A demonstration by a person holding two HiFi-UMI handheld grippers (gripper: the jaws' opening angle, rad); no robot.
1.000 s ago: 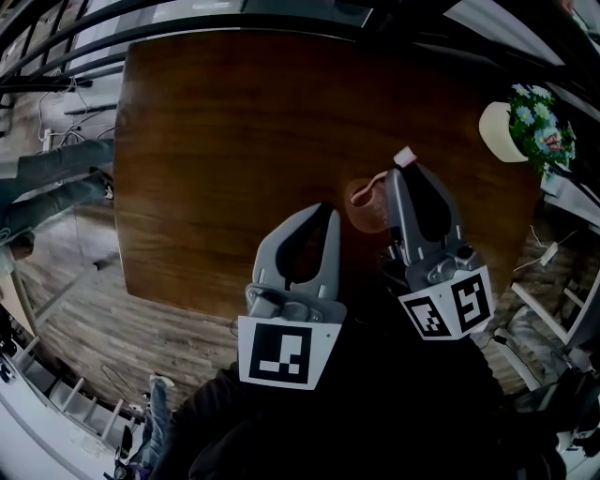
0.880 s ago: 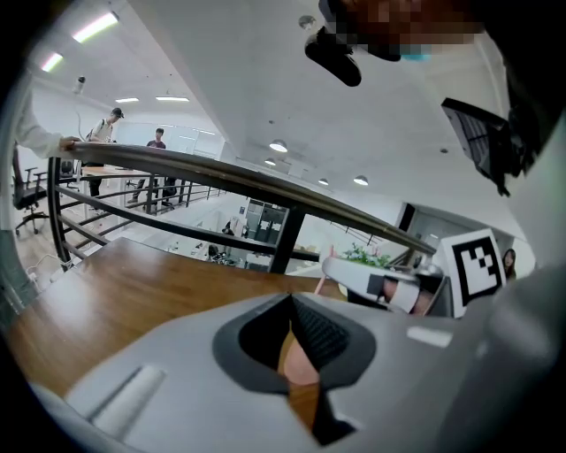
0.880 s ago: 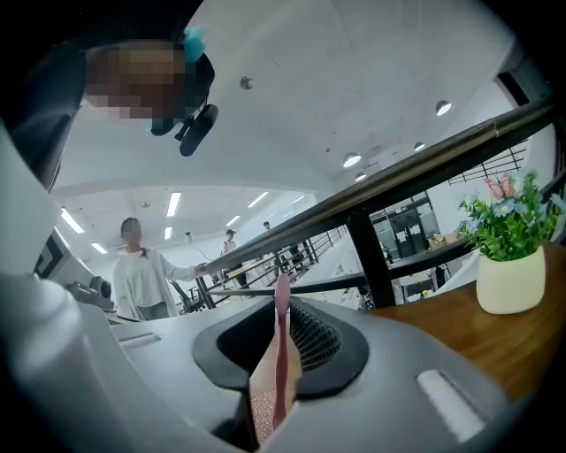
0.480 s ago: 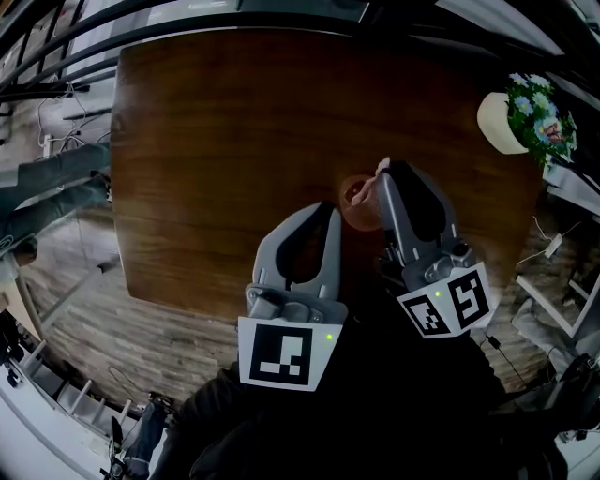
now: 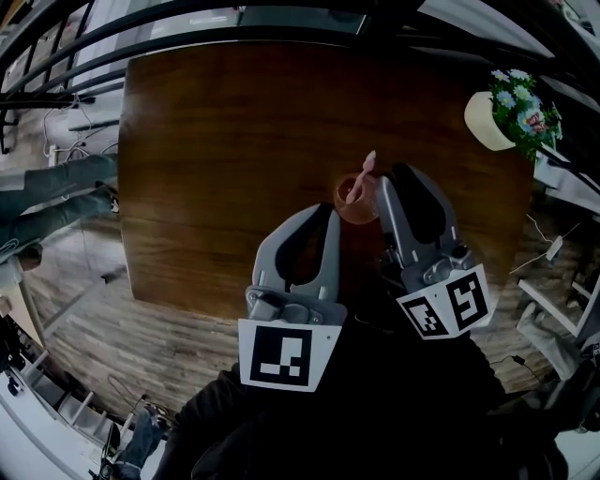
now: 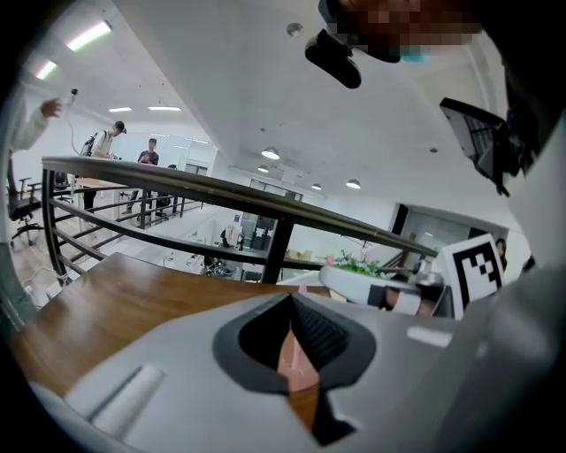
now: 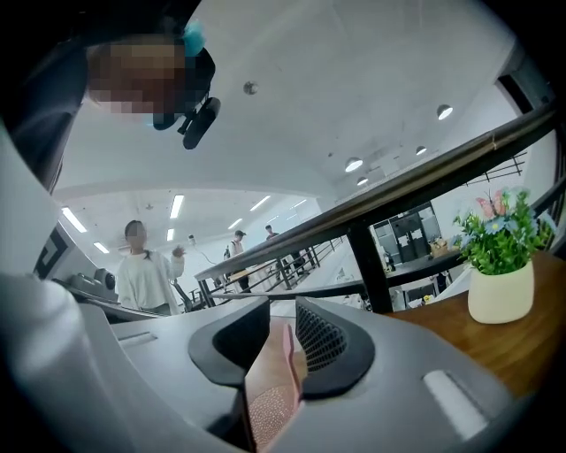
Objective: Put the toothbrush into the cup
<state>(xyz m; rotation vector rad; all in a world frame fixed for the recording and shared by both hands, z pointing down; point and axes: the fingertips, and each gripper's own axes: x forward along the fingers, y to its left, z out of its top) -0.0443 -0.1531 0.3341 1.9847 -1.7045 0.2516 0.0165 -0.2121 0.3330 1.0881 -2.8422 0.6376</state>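
A small pinkish-brown cup (image 5: 353,200) stands on the dark wooden table (image 5: 234,122). The pink toothbrush (image 5: 364,175) stands inside it, with its top leaning up and to the right. My right gripper (image 5: 386,180) is just right of the cup. Its jaws are opening, and the toothbrush (image 7: 272,389) shows loose in the gap between them in the right gripper view. My left gripper (image 5: 329,212) hovers just below and left of the cup, with its tips together and nothing held. Pink cup (image 6: 296,363) shows past those jaws in the left gripper view.
A cream pot of flowers (image 5: 489,120) sits at the table's far right corner; the right gripper view shows the flower pot (image 7: 500,292) too. A dark railing (image 5: 187,23) runs behind the table. Wooden floor lies to the left, and people stand in the distance.
The toothbrush, held at the right gripper's tip above the cup, has tipped left and now stands in the cup. The right jaws have widened. The left gripper stays put.
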